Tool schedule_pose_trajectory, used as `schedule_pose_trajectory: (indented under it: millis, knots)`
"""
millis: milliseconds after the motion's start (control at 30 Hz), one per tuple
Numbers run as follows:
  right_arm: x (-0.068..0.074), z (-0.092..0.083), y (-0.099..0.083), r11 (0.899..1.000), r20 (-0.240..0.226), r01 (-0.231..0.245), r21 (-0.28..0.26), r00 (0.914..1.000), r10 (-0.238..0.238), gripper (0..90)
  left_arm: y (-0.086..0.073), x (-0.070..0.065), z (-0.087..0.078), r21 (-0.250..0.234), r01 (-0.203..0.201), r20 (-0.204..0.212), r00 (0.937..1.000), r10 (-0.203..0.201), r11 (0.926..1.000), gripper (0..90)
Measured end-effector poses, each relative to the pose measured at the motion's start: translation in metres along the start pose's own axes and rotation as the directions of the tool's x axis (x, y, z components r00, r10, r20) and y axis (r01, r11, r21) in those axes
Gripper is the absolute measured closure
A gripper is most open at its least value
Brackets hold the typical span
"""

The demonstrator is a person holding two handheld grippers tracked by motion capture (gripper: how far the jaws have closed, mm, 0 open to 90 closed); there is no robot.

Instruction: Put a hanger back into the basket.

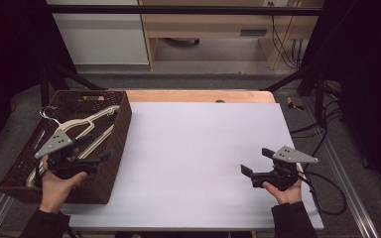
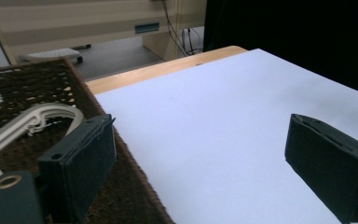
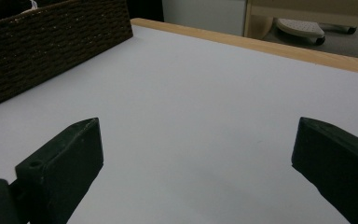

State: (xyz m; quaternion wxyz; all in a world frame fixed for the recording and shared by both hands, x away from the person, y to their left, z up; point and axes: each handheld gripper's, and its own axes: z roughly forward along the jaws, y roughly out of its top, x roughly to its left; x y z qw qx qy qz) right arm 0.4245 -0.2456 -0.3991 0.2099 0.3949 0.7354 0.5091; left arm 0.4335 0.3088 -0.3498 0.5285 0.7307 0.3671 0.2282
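Note:
A brown wicker basket (image 1: pixel 124 124) stands at the table's left and holds white hangers (image 1: pixel 87 121). My left gripper (image 1: pixel 95 148) hovers over the basket's near right part, open, with nothing between its jaws. In the left gripper view its jaws (image 2: pixel 205 158) straddle the basket's right wall (image 2: pixel 28 88), and a white hanger hook (image 2: pixel 32 121) lies beyond the left jaw. My right gripper (image 1: pixel 257 161) is held over the white sheet (image 1: pixel 198 148) at the right, open and empty. In the right gripper view its jaws (image 3: pixel 196 154) frame bare sheet, with the basket (image 3: pixel 51 42) far off.
The white sheet covers most of a wooden table, whose far edge (image 1: pixel 198 95) shows as a bare strip. A black cable (image 1: pixel 327 183) trails from the right gripper over the table's right side. A wooden desk (image 1: pixel 208 25) and cabinet stand beyond the table.

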Motion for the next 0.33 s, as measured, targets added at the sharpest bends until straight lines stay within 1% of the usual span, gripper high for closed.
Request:
schedule_pose_trajectory:
  millis: [33,67,100,133,167,233,333]
  knots:
    - [0.000,-0.001,0.000,1.000,0.003,-0.002,-0.006,1.0000,0.002,2.2,-0.006,-0.005,0.002,0.000,-0.002,0.008,1.0000,0.002,1.0000,8.4]
    - [0.000,-0.001,0.000,1.000,0.002,-0.005,-0.010,1.0000,0.005,2.2,-0.006,-0.005,0.002,0.000,-0.002,0.008,1.0000,0.002,1.0000,8.4]
    - [-0.001,-0.002,0.000,1.000,-0.002,-0.001,-0.008,1.0000,0.001,2.3,-0.011,-0.007,0.005,0.016,-0.009,0.008,0.9999,0.009,0.9998,8.1]
    - [0.000,-0.002,0.000,1.000,-0.001,-0.008,-0.013,1.0000,0.008,2.2,-0.013,-0.007,0.005,0.017,-0.011,0.007,0.9999,0.010,0.9998,8.0]
    - [-0.001,-0.002,0.000,1.000,-0.005,-0.001,-0.009,1.0000,0.001,2.2,-0.015,-0.007,0.006,0.020,-0.003,0.013,0.9999,0.003,0.9998,8.1]
    - [0.000,-0.002,0.000,1.000,-0.006,-0.005,-0.009,1.0000,0.005,2.1,-0.017,-0.007,0.007,0.025,0.000,0.015,0.9999,-0.001,0.9997,8.1]
    - [0.000,-0.002,0.000,1.000,-0.010,-0.008,-0.011,0.9999,0.008,2.0,-0.020,-0.008,0.007,0.033,-0.004,0.014,0.9999,0.003,0.9995,8.1]
